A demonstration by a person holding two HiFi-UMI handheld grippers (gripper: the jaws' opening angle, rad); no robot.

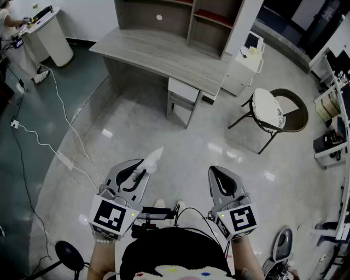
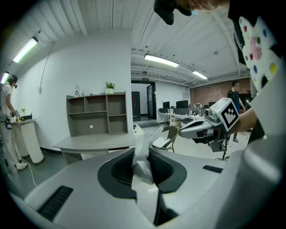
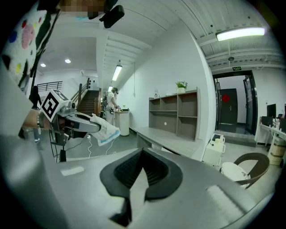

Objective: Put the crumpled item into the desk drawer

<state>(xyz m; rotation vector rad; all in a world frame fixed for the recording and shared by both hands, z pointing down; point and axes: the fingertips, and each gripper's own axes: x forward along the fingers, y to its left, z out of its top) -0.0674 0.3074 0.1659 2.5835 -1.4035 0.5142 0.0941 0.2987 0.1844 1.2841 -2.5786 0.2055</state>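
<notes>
A crumpled white item sticks out past the tips of my left gripper, which is shut on it. In the left gripper view the item is pinched between the dark pads. My right gripper hangs level beside it, shut with nothing in it; its pads meet in the right gripper view. The grey desk stands ahead across the floor. Its white drawer front under the right end looks closed. From the right gripper view I see the left gripper holding the item.
A round-seated chair stands right of the desk, with a small white cabinet behind it. Shelves rise at the desk's back. A white cable trails over the floor on the left. At the far left a person stands by a white stand.
</notes>
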